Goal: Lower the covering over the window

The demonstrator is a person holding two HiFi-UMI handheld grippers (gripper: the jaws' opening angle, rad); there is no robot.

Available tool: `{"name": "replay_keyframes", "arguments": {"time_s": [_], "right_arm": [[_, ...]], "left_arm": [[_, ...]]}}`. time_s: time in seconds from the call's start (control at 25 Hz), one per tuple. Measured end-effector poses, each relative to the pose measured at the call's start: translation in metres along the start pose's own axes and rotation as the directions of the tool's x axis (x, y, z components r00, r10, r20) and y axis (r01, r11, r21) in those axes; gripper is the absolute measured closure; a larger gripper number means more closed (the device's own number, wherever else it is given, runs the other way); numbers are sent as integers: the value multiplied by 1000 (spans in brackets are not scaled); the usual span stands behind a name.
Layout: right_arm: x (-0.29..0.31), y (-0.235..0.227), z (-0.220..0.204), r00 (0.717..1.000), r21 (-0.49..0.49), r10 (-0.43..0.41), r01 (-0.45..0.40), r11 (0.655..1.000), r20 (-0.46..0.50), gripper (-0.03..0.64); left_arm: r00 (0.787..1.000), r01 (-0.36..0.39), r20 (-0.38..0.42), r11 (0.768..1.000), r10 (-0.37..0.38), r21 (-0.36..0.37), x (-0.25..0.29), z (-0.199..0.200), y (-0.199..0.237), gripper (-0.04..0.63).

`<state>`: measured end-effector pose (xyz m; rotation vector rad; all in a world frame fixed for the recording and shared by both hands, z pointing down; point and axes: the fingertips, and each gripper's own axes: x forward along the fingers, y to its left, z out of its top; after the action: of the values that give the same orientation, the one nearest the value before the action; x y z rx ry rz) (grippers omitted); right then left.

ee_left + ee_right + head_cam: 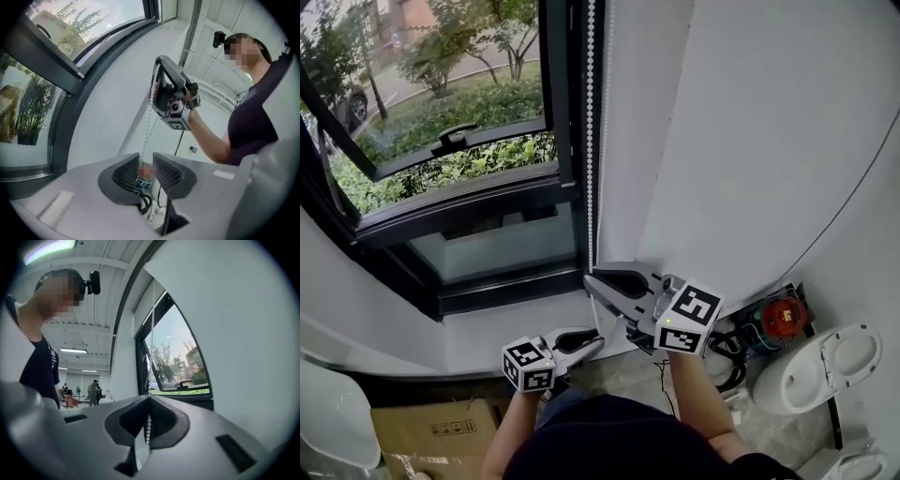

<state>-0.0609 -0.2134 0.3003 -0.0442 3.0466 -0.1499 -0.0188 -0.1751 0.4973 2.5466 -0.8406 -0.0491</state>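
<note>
The covering itself shows in no view, and the window point(450, 141) glass is bare. What works it is the white bead chain point(590, 141), which hangs down the dark frame at the window's right edge.

The right gripper point(149, 401) is clenched on this chain, with the beads pinched in the closed seam of its jaws. Below it, the left gripper point(146, 161) has its jaws a little apart. The chain runs down into the gap, but the pads do not press it.

The chain is probably light, thin and limp. It should carry a pull only along its own line and swing aside otherwise. The beads should give ribbed pads something to catch on, so a firm pinch across them just beneath the other grip looks best, followed by a straight downward draw.
</note>
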Motion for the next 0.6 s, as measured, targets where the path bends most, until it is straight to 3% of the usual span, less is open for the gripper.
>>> {"name": "replay_keyframes", "arguments": {"time_s": [0.24, 0.4, 0.6], "right_arm": [[-3, 6, -4, 998, 5, 52, -52, 999, -30, 604], [-4, 10, -37, 988, -33, 37, -43, 999, -150, 604], [-7, 23, -49, 987, 50, 94, -88, 995, -127, 604]], "left_arm": [[994, 13, 109, 1000, -13, -3, -25, 42, -8, 491], [985, 6, 174, 1000, -10, 27, -43, 72, -11, 491], [973, 23, 226, 996, -41, 84, -59, 103, -19, 491]]}}
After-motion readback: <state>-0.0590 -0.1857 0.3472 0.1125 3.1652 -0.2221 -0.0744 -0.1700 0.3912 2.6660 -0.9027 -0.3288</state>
